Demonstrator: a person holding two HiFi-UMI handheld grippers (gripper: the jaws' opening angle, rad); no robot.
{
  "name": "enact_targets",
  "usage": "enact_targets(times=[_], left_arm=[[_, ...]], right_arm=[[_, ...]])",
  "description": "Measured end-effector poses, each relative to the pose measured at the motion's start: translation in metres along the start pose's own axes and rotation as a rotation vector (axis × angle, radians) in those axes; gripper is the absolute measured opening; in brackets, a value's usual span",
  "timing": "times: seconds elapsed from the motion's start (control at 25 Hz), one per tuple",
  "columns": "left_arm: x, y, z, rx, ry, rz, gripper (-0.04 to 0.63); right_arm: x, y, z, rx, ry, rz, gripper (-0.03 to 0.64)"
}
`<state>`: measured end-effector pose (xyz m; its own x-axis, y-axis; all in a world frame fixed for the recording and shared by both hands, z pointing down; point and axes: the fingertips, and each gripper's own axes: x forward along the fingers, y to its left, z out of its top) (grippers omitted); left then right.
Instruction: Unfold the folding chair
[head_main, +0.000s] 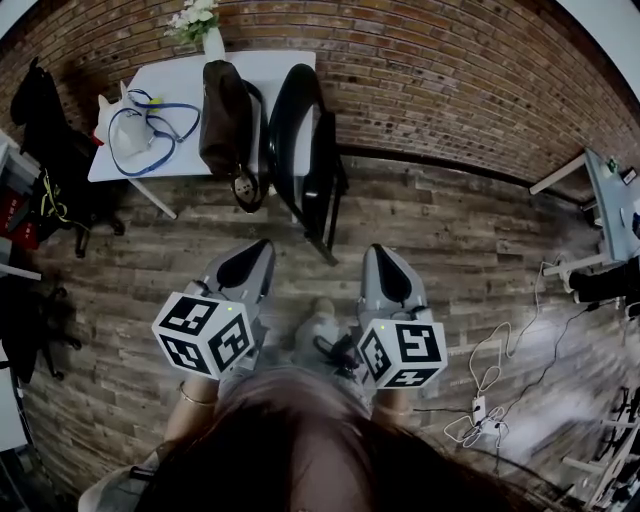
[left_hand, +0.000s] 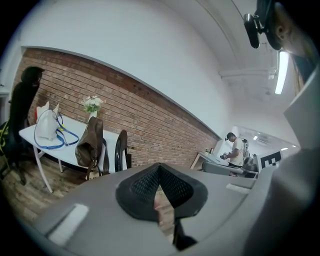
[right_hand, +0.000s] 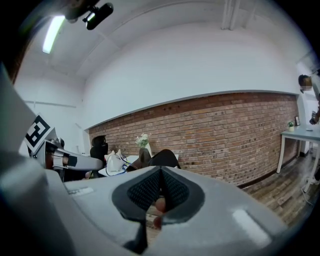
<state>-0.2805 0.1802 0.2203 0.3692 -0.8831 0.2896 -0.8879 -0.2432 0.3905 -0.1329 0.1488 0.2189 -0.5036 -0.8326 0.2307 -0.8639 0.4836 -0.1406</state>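
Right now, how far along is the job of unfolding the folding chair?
Done: nothing yet. The black folding chair is still folded flat, leaning against the white table by the brick wall.
In hand: nothing. The left gripper and right gripper are both shut and empty, short of the chair.
Left: reach the chair, grip it, pull it clear and open the seat.

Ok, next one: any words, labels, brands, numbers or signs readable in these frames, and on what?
No words, brands or numbers can be read in any view.
Cubes on the left gripper and right gripper: black-and-white square marker patterns only, no letters.
Red object at the head view's left edge: any print is too blurred to read.
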Motion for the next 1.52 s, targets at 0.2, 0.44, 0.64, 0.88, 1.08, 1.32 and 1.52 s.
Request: enact_targets(times=[0.2,0.44,0.64,0.88,1.08,1.32,1.52], left_arm=[[0.039,-0.004,0.016,0.011,-0.008,0.018,0.002],[0.080,-0.005,0.033,0.005,-0.029,0.069,0.001],[0.108,-0.005,0.041,-0.011,-0.045,0.123,0.000],[0.128,-0.001,0.043,-0.024,-0.050,0.191,0.000],[0.133,0.009,0.043,-0.035,-0.047,0.241,0.000],[0.134,0.027,0.048,-0.038,-0.044,0.280,0.002],[0.142,0.051,0.055,-0.037,-0.029,0.294,0.012]], right_arm=[[0.026,-0.029,0.010,-0.008,0.005,0.026,-0.006],[0.059,-0.061,0.026,-0.009,0.003,0.084,-0.006],[0.085,-0.085,0.034,-0.006,0.012,0.140,-0.006],[0.110,-0.104,0.034,0.007,0.027,0.208,-0.006],[0.122,-0.104,0.036,0.055,0.006,0.296,-0.006],[0.138,-0.101,0.029,0.051,0.036,0.330,-0.006],[0.158,-0.097,0.020,0.052,0.067,0.334,-0.006]])
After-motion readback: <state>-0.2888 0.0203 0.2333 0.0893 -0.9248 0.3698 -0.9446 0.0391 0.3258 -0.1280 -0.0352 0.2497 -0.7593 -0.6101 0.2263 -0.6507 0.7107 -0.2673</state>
